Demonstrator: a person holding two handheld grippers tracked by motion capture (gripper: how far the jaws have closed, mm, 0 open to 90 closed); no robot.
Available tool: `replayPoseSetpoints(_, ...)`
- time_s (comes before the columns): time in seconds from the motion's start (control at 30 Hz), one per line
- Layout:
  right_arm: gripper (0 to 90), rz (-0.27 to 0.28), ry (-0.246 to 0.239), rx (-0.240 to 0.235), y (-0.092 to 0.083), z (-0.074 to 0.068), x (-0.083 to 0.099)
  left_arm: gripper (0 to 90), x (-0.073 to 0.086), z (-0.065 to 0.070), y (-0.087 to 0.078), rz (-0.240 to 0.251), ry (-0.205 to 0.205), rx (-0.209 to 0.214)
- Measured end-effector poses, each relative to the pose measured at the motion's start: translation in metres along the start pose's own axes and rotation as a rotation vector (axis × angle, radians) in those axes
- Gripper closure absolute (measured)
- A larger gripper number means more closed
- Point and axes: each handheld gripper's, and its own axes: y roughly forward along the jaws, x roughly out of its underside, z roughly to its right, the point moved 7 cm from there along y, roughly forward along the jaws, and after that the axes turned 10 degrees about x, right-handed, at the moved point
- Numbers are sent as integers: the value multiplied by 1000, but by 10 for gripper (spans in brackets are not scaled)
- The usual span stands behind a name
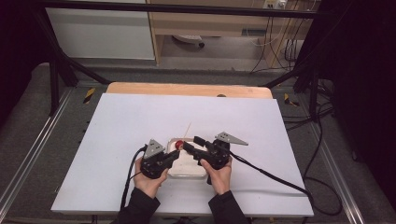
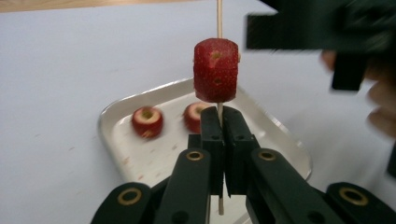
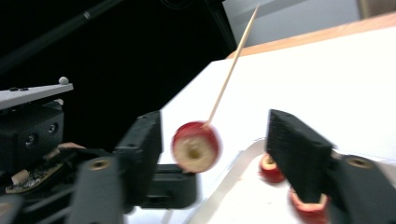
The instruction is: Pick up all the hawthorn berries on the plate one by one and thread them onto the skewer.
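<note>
Overhead light is falling evenly on the white table (image 1: 140, 121), casting only soft, short shadows; the surrounding floor and frame are lying dim. The high view is appearing slightly soft and grainy. In the left gripper view the strawberry piece (image 2: 215, 70) is showing sharp while the right gripper (image 2: 327, 28) is blurring. The right gripper view is smearing throughout, its background black.

The tongs (image 2: 223, 122) pinch a skewer (image 2: 219, 18) bearing a strawberry piece (image 2: 215, 70) above the tray (image 2: 112, 135).
</note>
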Motion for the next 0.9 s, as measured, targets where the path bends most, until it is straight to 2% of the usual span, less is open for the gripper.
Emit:
replayPoseSetpoints(0.2, 124, -118, -147, 59, -7, 13, 2, 877, 21, -16, -25, -78, 69, -19)
replayPoseSetpoints(0.27, 92, -169, -196, 75, -9, 17, 3, 877, 29, -21, -34, -107, 85, -27)
replayPoseSetpoints(0.47, 81, -292, -253, 105, -10, 27, 2, 877, 45, -33, -53, -145, 81, -8)
replayPoseSetpoints(0.7, 87, -488, -393, 167, 0, 34, -1, 877, 53, -35, -59, -182, 101, 26)
replayPoseSetpoints(0.9, 130, -658, -488, 174, 16, 31, 1, 877, 58, -35, -61, -191, 110, 43)
